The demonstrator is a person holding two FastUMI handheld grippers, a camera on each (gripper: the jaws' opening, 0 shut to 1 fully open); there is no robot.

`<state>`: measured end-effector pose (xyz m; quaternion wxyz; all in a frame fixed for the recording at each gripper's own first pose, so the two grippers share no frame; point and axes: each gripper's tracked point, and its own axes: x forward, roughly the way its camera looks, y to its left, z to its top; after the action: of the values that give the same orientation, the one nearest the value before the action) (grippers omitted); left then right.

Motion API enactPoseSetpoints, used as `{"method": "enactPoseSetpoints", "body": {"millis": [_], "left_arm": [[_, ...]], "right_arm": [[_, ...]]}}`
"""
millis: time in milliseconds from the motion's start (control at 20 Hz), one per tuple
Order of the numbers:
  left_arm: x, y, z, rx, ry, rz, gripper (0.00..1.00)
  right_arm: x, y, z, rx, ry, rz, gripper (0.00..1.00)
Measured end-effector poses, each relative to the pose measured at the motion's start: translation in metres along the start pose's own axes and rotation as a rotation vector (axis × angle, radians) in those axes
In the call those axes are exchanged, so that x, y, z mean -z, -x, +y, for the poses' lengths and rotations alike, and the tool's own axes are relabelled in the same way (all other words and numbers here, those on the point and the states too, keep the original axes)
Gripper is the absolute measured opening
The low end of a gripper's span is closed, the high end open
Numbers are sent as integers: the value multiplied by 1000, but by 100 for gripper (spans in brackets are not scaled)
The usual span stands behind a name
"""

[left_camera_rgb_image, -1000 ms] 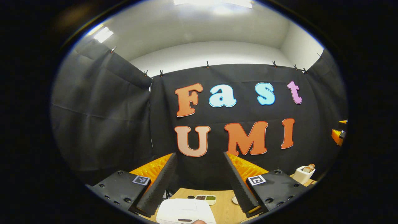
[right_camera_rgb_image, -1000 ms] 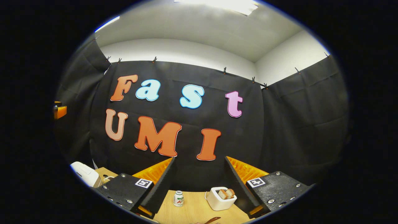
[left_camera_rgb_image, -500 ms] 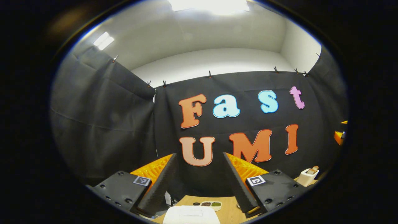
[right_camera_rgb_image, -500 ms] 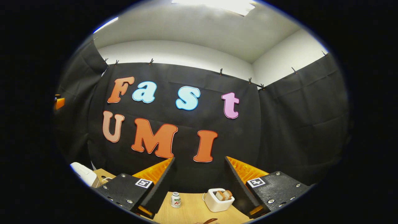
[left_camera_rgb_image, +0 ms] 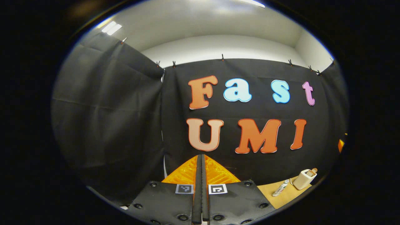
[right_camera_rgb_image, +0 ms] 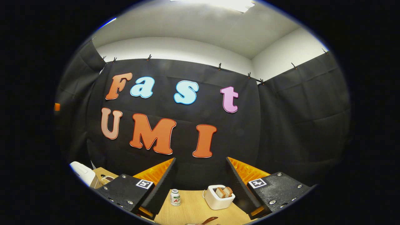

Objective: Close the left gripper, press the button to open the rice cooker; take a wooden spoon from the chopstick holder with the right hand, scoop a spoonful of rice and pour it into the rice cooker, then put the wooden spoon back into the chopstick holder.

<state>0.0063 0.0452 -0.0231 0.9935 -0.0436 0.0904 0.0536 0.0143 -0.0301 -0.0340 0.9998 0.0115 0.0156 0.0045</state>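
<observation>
My left gripper (left_camera_rgb_image: 201, 157) is shut, its two fingers pressed flat together with nothing between them, and they hide the table just ahead. To its far right stands the white chopstick holder (left_camera_rgb_image: 304, 179) with a wooden handle poking out. In the right gripper view my right gripper (right_camera_rgb_image: 200, 161) is open and holds nothing. Between its fingers, farther along the table, stands the chopstick holder (right_camera_rgb_image: 219, 197) with wooden spoons (right_camera_rgb_image: 224, 192) in it. The white rice cooker (right_camera_rgb_image: 82, 173) sits at the far left edge, lid down.
A small white bottle (right_camera_rgb_image: 175, 197) stands left of the holder on the wooden table (right_camera_rgb_image: 190, 209). A brown wooden piece (right_camera_rgb_image: 209, 220) lies at the bottom edge. A white tube (left_camera_rgb_image: 280, 188) lies near the holder. Black cloth walls close the booth behind.
My left gripper has shut from wide open, and the rice cooker and small dishes have gone behind its fingers. The right gripper has stayed open and has barely shifted.
</observation>
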Motion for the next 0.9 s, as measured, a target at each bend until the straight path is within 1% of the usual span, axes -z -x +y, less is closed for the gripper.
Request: {"method": "enactPoseSetpoints", "body": {"millis": [50, 100, 250, 400, 450, 650, 750, 900], "left_arm": [[18, -3, 3, 0, 20, 76, 5], [38, -10, 5, -2, 37, 157, 4], [99, -22, 13, 4, 77, 385, 4], [148, -25, 19, 9, 112, 549, 4], [168, -23, 21, 13, 122, 612, 6], [249, -12, 17, 42, 127, 850, 5], [273, -4, 18, 41, 132, 933, 6], [305, 4, 24, 37, 140, 1019, 6]], "right_arm": [[3, 0, -2, 1, 2, 5, 95], [7, 1, -3, 6, 4, 14, 95], [22, 2, -10, 17, 3, 46, 95], [38, 8, -16, 33, 9, 76, 95], [43, 8, -19, 41, 9, 88, 95], [75, 9, -22, 57, 24, 157, 95], [91, 11, -20, 54, 28, 197, 95], [105, 16, -20, 53, 38, 223, 95]]}}
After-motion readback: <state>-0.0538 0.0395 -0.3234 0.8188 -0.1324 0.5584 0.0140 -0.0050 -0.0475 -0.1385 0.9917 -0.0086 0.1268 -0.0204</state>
